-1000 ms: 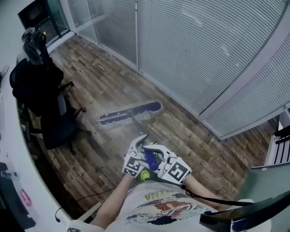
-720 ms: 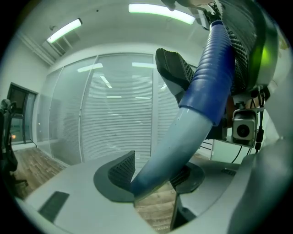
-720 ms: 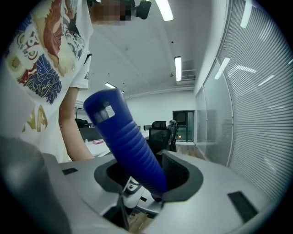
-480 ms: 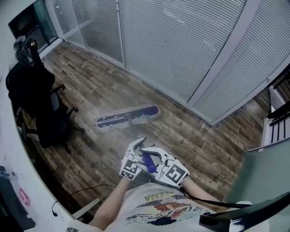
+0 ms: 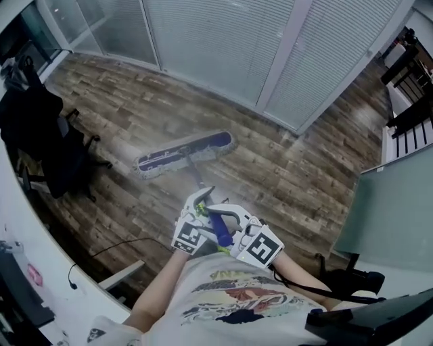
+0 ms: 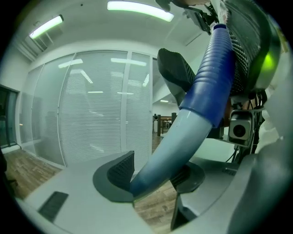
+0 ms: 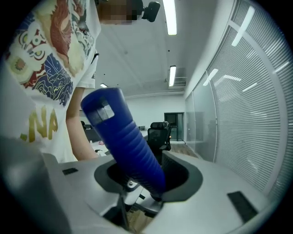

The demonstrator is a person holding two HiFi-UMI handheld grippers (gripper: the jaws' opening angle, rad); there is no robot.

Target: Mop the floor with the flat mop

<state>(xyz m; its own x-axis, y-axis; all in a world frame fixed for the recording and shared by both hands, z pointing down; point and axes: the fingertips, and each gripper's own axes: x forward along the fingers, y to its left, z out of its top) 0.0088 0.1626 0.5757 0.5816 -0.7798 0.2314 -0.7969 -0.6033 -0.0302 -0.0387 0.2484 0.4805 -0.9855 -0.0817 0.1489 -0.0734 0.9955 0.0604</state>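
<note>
Both claws grip the mop handle point(image 5: 220, 231) at your waist. The left gripper point(image 6: 153, 173), nearer the head, has the pale shaft between pads that have just been easing wider. The right gripper point(image 7: 146, 176) clamps the blue grip. The mop head point(image 5: 184, 154) lies far-left on the floor point(image 5: 284, 169), long axis left-right.

The left gripper point(image 6: 153, 177) has the mop handle point(image 6: 183, 132) right between its fingers point(image 6: 120, 170), with the dark pads against the pale shaft. Those fingers have just been opening wider around it. The shaft climbs away towards 1 o'clock, where the ribbed blue grip point(image 6: 219, 73) takes over. Slatted blinds point(image 6: 91, 114) fill 9 to 11 o'clock. A ceiling light point(image 6: 139, 6) glows at 12, and wooden floor point(image 6: 158, 211) peeks through at 6.
</note>
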